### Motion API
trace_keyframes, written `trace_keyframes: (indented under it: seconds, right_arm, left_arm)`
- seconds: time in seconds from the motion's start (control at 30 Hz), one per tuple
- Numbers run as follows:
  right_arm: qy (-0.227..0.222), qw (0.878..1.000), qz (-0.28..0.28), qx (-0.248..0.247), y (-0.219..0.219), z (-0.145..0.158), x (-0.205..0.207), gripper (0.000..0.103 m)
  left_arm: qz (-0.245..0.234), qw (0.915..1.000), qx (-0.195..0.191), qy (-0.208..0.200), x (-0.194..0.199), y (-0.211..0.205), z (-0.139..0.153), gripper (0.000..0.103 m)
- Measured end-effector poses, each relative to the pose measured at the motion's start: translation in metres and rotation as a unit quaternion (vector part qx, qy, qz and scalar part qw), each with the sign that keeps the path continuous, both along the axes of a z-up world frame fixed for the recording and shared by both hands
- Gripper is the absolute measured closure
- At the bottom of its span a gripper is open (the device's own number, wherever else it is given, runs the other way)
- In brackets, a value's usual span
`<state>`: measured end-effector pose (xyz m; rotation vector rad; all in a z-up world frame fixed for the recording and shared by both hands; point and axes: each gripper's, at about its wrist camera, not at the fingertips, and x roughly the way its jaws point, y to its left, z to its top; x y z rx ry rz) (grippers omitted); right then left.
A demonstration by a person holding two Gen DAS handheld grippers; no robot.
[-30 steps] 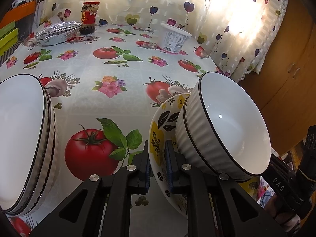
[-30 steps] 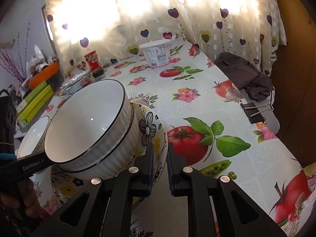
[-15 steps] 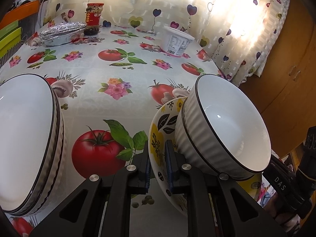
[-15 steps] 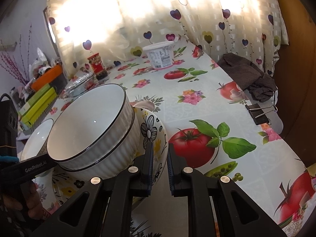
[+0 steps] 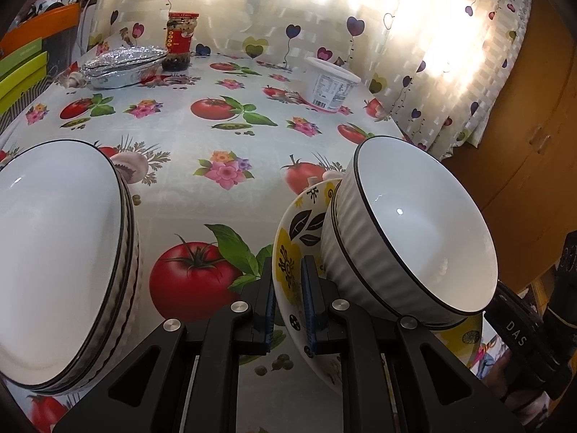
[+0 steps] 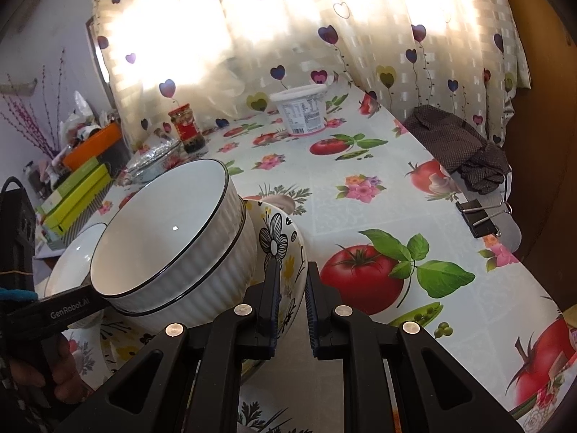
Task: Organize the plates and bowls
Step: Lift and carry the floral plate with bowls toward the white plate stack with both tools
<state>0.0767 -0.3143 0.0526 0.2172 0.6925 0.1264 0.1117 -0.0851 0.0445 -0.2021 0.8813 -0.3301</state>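
Above the tomato-print tabletop (image 5: 202, 187), both hand-held grippers, left (image 5: 287, 296) and right (image 6: 292, 297), pinch opposite rims of the floral plate (image 5: 288, 252) carrying stacked white ribbed bowls (image 5: 414, 238); another bowl stack (image 5: 54, 252) sits beside.

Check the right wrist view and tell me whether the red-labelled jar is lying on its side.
No, the jar stands upright beside the foil-covered dish.

My right claw (image 6: 291, 301) pinches the flowered plate's (image 6: 285, 249) rim, two stacked ribbed white bowls (image 6: 187, 241) on it; left claw (image 6: 54, 312) beside; table (image 6: 324, 195) beneath.
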Motion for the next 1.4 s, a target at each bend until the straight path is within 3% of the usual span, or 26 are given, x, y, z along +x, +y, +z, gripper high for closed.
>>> trace_keyframes:
  seconds: [0.83,1.4]
  right_arm:
    - [-0.027,0.999,0.043,0.018,0.041,0.045,0.015,0.090]
    - [-0.038,0.994,0.100,0.021,0.103,0.061,0.039,0.090]
  left_arm:
    - [0.057,0.9977,-0.016,-0.032,-0.008,0.048,0.042,0.089]
    - [0.119,0.9917,-0.014,-0.046,-0.010,0.109,0.058,0.090]
